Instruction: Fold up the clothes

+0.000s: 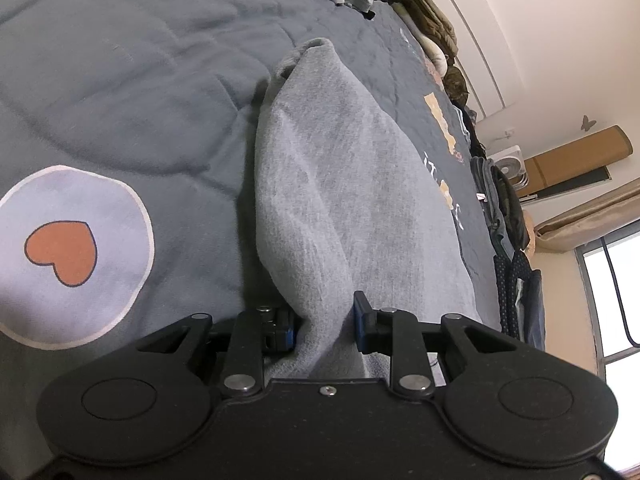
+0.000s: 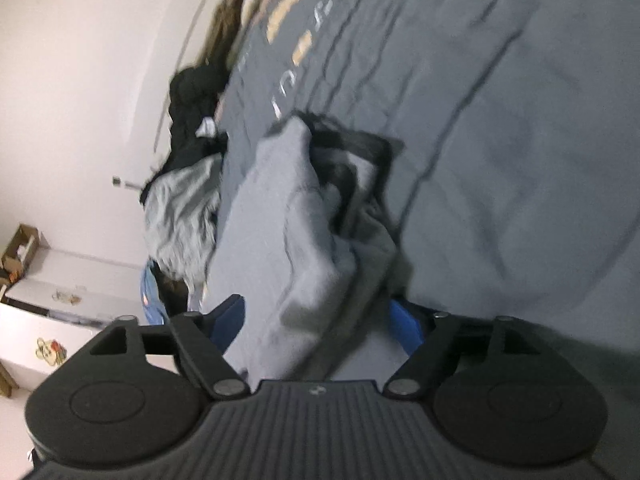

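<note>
On the dark quilt (image 1: 120,80), right of its heart patch (image 1: 60,252), the grey garment (image 1: 340,180) runs away from the left gripper (image 1: 326,324), which pinches its near end. The right gripper (image 2: 316,320) stands wide apart around blurred grey cloth, pads off it; folds there are indistinct.

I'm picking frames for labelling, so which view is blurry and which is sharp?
Left wrist view: sharp, the grey garment and heart patch crisp, fisheye bending the wall. Right wrist view: motion-blurred, the garment and quilt smeared.
</note>
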